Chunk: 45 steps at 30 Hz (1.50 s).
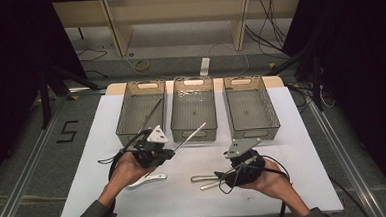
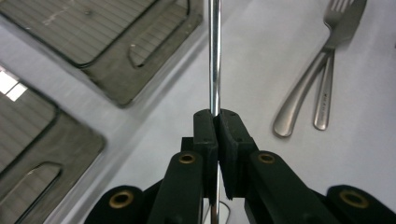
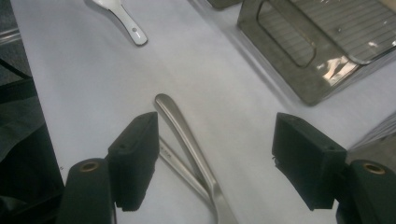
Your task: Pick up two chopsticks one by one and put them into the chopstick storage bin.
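My left gripper (image 1: 171, 152) (image 2: 217, 116) is shut on a thin shiny metal rod (image 1: 190, 136) (image 2: 214, 56), which points toward the middle mesh basket (image 1: 194, 134). My right gripper (image 1: 225, 176) (image 3: 217, 140) stands open just above the white table. Between its jaws, untouched, lie the handles of a metal fork (image 1: 205, 180) (image 3: 187, 135) and of a second utensil crossed under it. The fork (image 2: 327, 51) also lies at the right of the left gripper view, tines up. A similar rod (image 1: 151, 114) lies in the left basket (image 1: 139, 129).
A third mesh basket (image 1: 255, 131) (image 3: 289, 60) stands at the back right. A white spoon (image 1: 149, 179) (image 3: 123, 18) lies on the table under my left hand. Two baskets (image 2: 154, 42) sit close to the held rod's left. Cables trail on the floor behind the table.
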### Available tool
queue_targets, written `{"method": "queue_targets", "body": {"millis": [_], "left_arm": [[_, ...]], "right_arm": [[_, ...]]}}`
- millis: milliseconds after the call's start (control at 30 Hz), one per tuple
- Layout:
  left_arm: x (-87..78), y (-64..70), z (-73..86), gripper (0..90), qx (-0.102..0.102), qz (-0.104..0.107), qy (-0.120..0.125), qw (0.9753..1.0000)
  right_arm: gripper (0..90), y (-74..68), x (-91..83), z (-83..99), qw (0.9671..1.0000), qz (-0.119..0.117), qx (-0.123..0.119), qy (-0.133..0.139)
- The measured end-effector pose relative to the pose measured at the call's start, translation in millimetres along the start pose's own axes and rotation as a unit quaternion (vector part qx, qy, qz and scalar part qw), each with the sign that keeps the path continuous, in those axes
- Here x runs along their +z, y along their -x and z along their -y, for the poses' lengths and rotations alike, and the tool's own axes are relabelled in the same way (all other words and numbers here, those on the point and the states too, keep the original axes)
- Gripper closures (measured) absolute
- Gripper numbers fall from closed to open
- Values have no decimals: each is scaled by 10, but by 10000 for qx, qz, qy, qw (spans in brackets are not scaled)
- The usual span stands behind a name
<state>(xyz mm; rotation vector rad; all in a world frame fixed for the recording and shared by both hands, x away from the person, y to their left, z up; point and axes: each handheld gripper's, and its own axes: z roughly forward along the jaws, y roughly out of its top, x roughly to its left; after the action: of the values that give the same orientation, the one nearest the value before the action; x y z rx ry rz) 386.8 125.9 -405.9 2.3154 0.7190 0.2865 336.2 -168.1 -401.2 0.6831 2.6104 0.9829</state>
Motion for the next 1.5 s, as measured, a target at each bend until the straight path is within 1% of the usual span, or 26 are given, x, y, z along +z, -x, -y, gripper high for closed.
{"method": "queue_targets", "body": {"millis": [67, 167, 200, 267, 333, 400, 500, 600, 700, 733, 767, 833, 867, 1000, 1067, 1133, 1167, 1233, 1333, 1433, 1467, 1500], "left_arm": [[-30, -47, 8, 858, -67, -53, 16, 10000], [-75, -129, 36, 858, -222, -138, 73, 9996], [-92, -164, 44, 858, -224, -170, 80, 9996], [-121, -220, 56, 858, -321, -207, 128, 9992], [-153, -283, 61, 859, -407, -252, 177, 9987], [-185, -339, 66, 858, -522, -293, 249, 9979], [-231, -417, 76, 858, -613, -388, 306, 9969], [-272, -535, 101, 858, -775, -452, 376, 9953], [-310, -678, 117, 858, -1001, -503, 479, 9926], [-318, -726, 120, 858, -1120, -482, 536, 9911], [-318, -751, 121, 858, -1170, -477, 568, 9904], [-322, -806, 107, 858, -1262, -552, 604, 9886], [-328, -826, 97, 858, -1269, -569, 601, 9885], [-376, -940, 10, 858, -1363, -729, 730, 9853], [-391, -989, -30, 858, -1375, -800, 734, 9845], [-399, -1064, -67, 857, -1441, -902, 753, 9826], [-402, -1095, -77, 858, -1464, -919, 741, 9822], [-390, -1174, -98, 858, -1565, -964, 764, 9800], [-380, -1250, -130, 858, -1633, -1005, 729, 9787], [-375, -1295, -196, 858, -1678, -1021, 778, 9774], [-364, -1310, -223, 858, -1667, -1062, 784, 9771], [-360, -1323, -237, 857, -1648, -1087, 747, 9775]], "right_arm": [[317, -10, 42, 48, 9999, -80, 91, -23], [312, -31, 79, 113, 9998, -96, 180, -37], [312, -40, 83, 132, 9998, -70, 203, -25], [311, -51, 86, 169, 9996, -82, 261, 32], [310, -59, 87, 202, 9996, -64, 281, 67], [309, -61, 91, 228, 9993, -75, 360, 95], [306, -68, 102, 258, 9989, -52, 450, 154], [304, -87, 83, 284, 9982, -19, 534, 266], [290, -89, 77, 309, 9974, -26, 628, 352], [283, -91, 82, 317, 9972, -13, 654, 356], [276, -90, 90, 327, 9972, -12, 651, 355], [264, -96, 99, 335, 9971, -48, 678, 352], [261, -102, 97, 336, 9972, -25, 659, 356], [259, -115, 92, 333, 9972, -25, 641, 394], [260, -125, 95, 332, 9971, -43, 652, 382], [260, -135, 99, 334, 9975, -42, 602, 357], [260, -141, 102, 334, 9975, -44, 608, 351], [259, -143, 106, 335, 9976, -51, 607, 343], [259, -137, 101, 338, 9975, -45, 616, 352], [256, -129, 100, 338, 9971, -40, 658, 370], [256, -131, 103, 337, 9970, -25, 677, 385], [255, -134, 104, 335, 9970, -26, 669, 389]]}}
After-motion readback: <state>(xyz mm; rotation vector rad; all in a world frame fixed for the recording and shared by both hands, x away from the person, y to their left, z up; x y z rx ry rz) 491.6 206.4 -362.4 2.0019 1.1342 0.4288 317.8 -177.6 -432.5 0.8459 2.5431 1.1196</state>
